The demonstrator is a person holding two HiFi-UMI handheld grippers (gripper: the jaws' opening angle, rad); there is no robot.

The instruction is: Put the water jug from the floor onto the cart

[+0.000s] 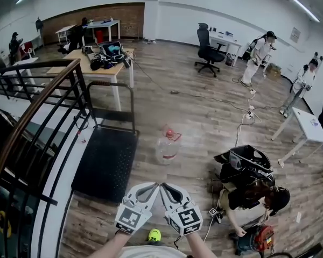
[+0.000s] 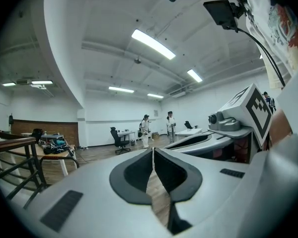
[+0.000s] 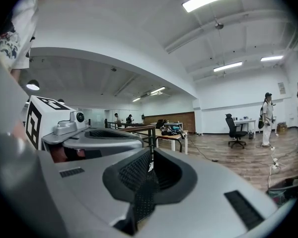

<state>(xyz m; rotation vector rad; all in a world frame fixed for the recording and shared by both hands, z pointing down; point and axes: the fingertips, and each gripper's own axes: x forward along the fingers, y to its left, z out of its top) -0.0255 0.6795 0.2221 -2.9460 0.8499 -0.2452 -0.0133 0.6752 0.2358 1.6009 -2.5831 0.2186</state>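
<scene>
The left gripper (image 1: 155, 186) and right gripper (image 1: 163, 187) each have fingers together, empty, apart from the water jug (image 1: 168, 144).

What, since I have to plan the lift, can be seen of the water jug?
The water jug is a large, clear bottle that looks like plastic, with a red cap and a reddish handle at the neck. It stands upright on the wooden floor, just right of the black cart and apart from it. Only the floor touches it. Its fill level cannot be told.
</scene>
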